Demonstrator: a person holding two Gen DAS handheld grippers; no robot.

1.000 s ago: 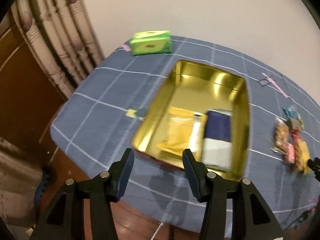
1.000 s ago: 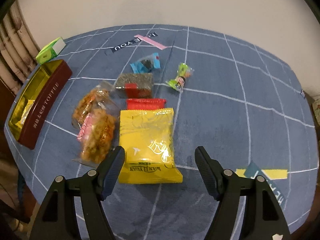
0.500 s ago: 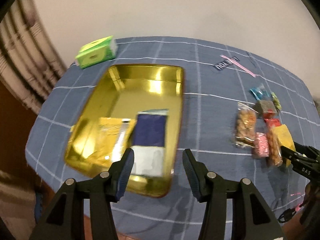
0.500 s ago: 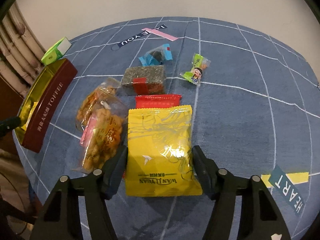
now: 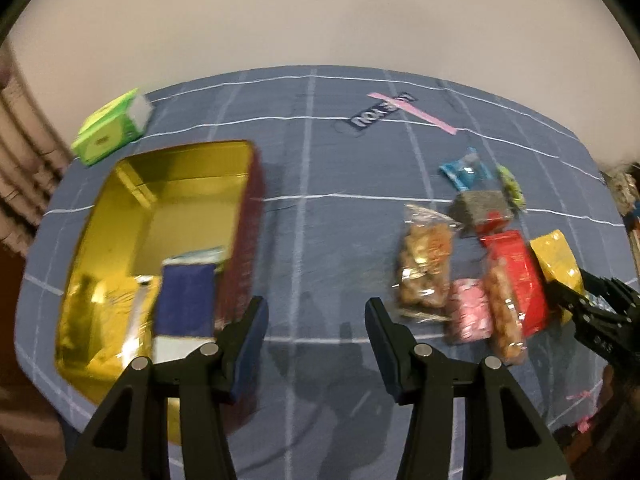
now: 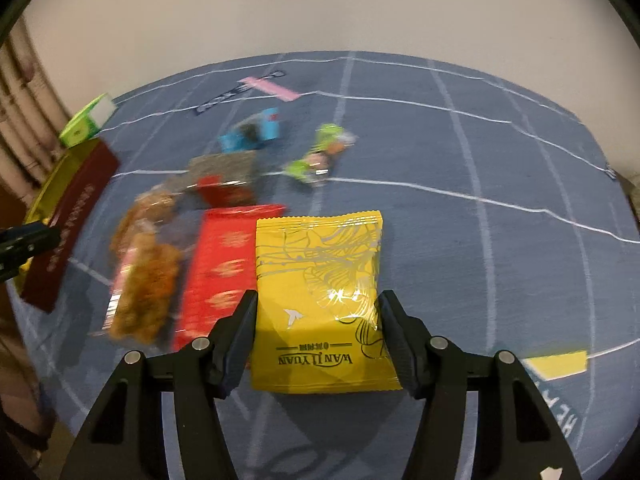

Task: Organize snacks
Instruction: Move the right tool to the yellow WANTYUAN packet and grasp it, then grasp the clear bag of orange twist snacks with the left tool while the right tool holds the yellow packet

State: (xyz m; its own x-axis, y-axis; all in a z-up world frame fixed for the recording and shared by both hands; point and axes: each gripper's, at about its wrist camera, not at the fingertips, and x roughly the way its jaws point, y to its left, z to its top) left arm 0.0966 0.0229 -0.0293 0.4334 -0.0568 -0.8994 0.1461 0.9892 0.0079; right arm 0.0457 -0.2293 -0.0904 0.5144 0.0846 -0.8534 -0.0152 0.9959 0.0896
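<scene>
A gold tin (image 5: pixel 132 216) with dark red sides sits at the table's left and holds a blue-and-white pack (image 5: pixel 184 308) and a yellow pack. It also shows in the right wrist view (image 6: pixel 72 216). My left gripper (image 5: pixel 316 320) is open and empty above the cloth between the tin and the snack pile. My right gripper (image 6: pixel 316 316) is shut on a yellow snack bag (image 6: pixel 320 296), held by its sides and lifted off the pile. A red pack (image 6: pixel 224 268), nut bags (image 6: pixel 140 280) and small candies (image 6: pixel 316 156) lie on the cloth.
A green tissue box (image 5: pixel 112 128) stands behind the tin. The blue checked tablecloth (image 6: pixel 480 240) has sewn labels. A curtain (image 5: pixel 24 168) hangs at the far left. The table's front edge is close below both grippers.
My right gripper closed on the yellow bag and raised it, uncovering the red pack. My left gripper swung right, away from the tin toward the snack pile.
</scene>
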